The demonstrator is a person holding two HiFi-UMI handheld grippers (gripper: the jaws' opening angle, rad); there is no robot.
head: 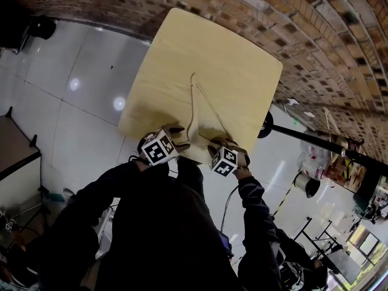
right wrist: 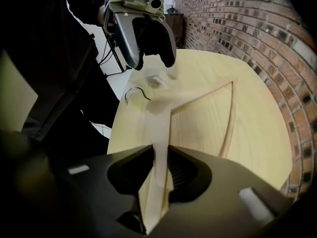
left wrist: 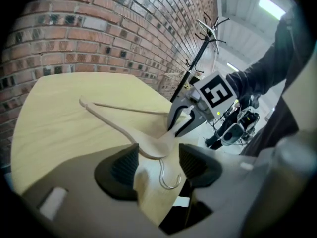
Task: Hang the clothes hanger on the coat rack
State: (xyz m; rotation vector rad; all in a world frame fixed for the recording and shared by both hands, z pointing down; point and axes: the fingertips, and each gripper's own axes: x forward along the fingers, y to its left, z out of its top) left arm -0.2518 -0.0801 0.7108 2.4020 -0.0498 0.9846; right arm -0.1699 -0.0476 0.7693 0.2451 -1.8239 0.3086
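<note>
Right fingers [right wrist: 185, 173] are clamped on one arm of the clothes hanger [left wrist: 116, 124], toward its outer end, and both press the wood. Our left fingers [left wrist: 121, 170] stand apart. We see the hanger's crown lying between them on the pale surface [head: 242, 53], its wire hook [left wrist: 161, 172] curling back on our side of them. Beyond the left fingers (up and off to their right) stands the coat rack [left wrist: 197, 61], well apart from the hanger, near the brick wall [left wrist: 99, 29].
</note>
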